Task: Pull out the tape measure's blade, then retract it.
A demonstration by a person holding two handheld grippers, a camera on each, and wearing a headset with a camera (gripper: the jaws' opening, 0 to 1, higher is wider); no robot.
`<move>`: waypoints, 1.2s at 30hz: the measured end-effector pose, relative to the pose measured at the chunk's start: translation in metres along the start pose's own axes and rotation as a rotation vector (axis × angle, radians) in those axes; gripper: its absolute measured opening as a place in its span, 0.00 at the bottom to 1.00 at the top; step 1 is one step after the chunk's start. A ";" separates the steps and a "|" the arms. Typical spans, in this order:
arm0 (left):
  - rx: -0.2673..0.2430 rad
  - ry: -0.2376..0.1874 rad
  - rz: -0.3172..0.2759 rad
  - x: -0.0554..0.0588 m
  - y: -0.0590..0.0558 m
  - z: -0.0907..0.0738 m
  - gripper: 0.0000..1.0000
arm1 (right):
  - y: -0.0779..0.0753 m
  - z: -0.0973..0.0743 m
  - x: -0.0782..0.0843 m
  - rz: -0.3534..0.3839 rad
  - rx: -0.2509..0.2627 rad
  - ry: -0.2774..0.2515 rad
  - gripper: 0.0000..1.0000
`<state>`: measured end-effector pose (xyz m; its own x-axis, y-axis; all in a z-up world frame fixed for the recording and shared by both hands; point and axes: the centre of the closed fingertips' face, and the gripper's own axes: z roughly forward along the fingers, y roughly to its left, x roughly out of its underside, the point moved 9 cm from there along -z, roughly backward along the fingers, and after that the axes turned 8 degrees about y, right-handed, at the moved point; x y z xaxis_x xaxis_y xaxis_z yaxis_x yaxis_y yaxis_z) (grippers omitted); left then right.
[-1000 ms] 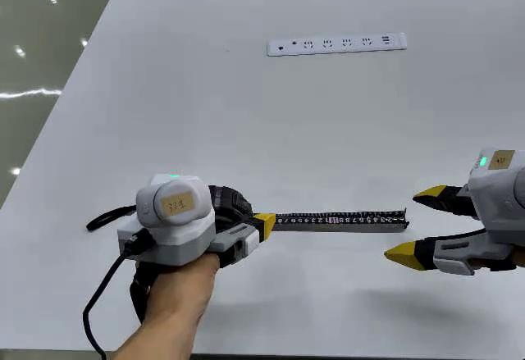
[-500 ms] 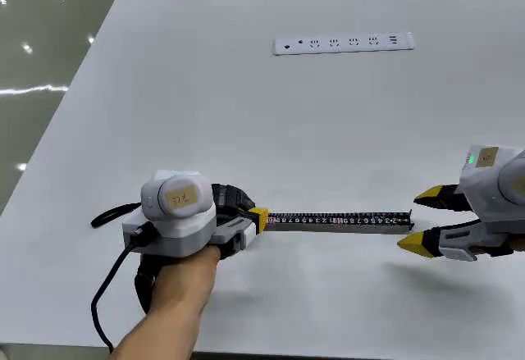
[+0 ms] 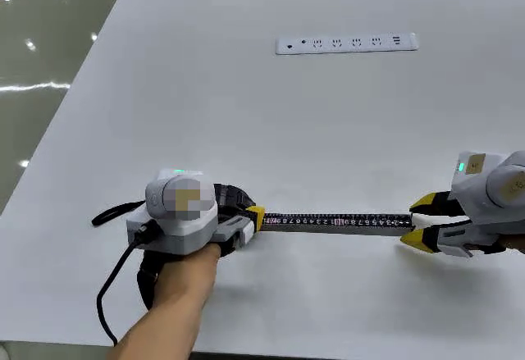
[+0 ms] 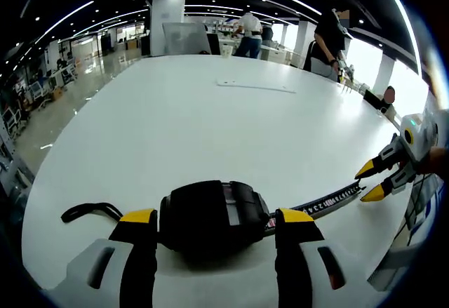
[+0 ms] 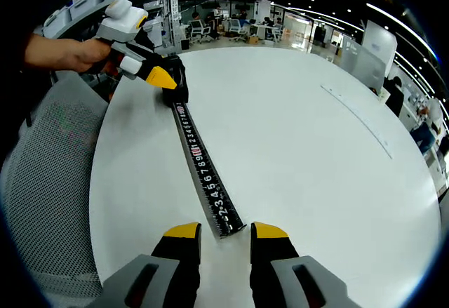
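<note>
The white table (image 3: 328, 130) carries everything, with a power strip (image 3: 347, 43) well apart at its far side; the tape measure (image 4: 214, 213) sits near the front edge, its black case clamped between the jaws of the left gripper (image 4: 216, 217), which press on its two sides; the case looks compact, rigid and probably fairly dense, so a firm squeeze on the flanks should hold it. The blade (image 3: 336, 221) lies drawn out flat along the table toward the right gripper (image 5: 226, 231), whose jaws stand apart on either side of the blade's end, not yet pinching it; thin sprung steel of this kind is likely light, stiff lengthwise but quick to buckle, slick on its faces and eager to snap back, so the tip is the place to grip. The right gripper view shows that gap at the jaws plainly, which the head view blurs; the left gripper view alone gives the case's wrist strap (image 4: 84, 211) trailing left.
</note>
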<state>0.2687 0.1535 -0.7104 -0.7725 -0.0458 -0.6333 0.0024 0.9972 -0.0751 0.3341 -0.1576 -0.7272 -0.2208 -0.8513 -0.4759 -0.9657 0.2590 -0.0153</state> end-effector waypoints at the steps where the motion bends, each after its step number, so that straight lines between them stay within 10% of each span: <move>1: 0.000 -0.001 0.000 0.000 0.000 0.000 0.64 | 0.000 0.000 0.000 0.001 0.005 -0.006 0.23; 36: 0.001 -0.003 0.001 -0.004 0.001 0.006 0.61 | 0.000 0.007 0.007 0.091 0.048 -0.118 0.12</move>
<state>0.2755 0.1543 -0.7133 -0.7709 -0.0453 -0.6353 0.0037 0.9971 -0.0756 0.3329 -0.1608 -0.7365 -0.2866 -0.7647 -0.5772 -0.9342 0.3566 -0.0086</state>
